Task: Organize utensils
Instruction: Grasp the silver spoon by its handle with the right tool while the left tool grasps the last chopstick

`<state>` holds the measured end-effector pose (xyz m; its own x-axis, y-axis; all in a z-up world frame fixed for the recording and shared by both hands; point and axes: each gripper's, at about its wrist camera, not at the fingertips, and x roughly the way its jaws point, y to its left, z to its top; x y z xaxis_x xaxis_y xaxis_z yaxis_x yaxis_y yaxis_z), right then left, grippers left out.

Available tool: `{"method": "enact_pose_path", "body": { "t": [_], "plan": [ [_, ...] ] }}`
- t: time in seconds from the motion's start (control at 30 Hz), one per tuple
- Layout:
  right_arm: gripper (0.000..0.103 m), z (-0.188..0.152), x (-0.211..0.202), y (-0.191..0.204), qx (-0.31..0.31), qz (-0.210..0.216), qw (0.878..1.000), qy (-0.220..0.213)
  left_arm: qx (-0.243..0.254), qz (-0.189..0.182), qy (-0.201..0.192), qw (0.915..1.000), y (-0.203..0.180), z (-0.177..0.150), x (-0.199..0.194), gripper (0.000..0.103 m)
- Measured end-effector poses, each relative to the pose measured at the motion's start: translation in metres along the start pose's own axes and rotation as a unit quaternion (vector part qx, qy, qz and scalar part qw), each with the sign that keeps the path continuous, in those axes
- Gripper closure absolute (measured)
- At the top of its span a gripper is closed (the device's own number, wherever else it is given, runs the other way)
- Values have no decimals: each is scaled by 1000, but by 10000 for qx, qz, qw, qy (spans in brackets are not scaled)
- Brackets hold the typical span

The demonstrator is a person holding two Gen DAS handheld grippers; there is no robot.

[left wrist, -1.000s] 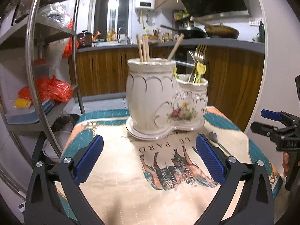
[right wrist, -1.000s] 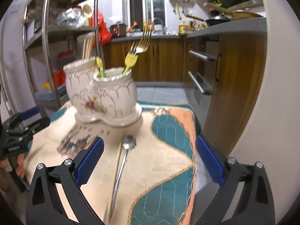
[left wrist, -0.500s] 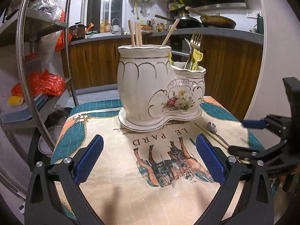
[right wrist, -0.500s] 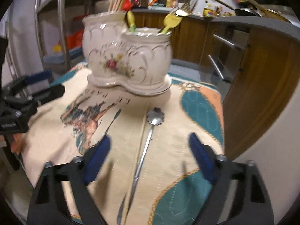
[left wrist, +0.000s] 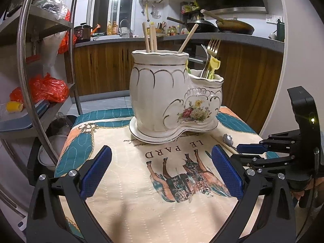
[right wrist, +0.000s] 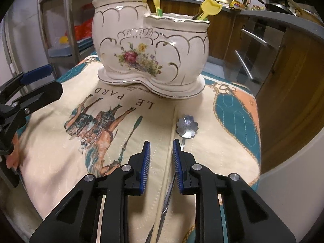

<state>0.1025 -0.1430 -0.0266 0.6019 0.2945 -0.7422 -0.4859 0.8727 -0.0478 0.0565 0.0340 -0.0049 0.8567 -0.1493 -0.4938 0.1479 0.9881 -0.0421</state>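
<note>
In front of the ceramic holder (right wrist: 149, 48) on the tabletop (right wrist: 232, 156) lie one chopstick (right wrist: 165, 174) and one spoon (right wrist: 186, 127). My right gripper (right wrist: 161, 152) has just been closing; its jaws are narrow around the chopstick, pads not yet touching it. My left gripper (left wrist: 160, 172) stands wide and empty. The holder's taller compartment has four chopsticks (left wrist: 150, 38); the lower one has forks (left wrist: 212, 46).

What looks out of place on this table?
A pale wooden chopstick and a steel flower-bowled spoon lie loose on the printed cloth, while other utensils stand in the white floral ceramic holder.
</note>
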Motion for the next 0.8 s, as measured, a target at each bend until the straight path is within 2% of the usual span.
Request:
{"method": "enact_pose_path", "body": {
  "t": [0.13,0.33,0.47,0.6,0.8],
  "plan": [
    [79,0,-7,-11,188,-100,9997,-137,59,37,29,10000,-1,-1,1,6],
    [86,0,4,-22,259,-325,9991,74,77,29,17,10000,-3,-1,1,6],
    [86,2,8,-25,317,-238,9991,179,126,57,27,9999,-4,-2,3,6],
    [86,5,12,-29,435,40,9984,347,133,43,50,9999,-5,-2,5,6],
    [98,-2,10,-50,934,442,9945,166,216,134,185,9995,-14,-4,10,6]
  ]
}}
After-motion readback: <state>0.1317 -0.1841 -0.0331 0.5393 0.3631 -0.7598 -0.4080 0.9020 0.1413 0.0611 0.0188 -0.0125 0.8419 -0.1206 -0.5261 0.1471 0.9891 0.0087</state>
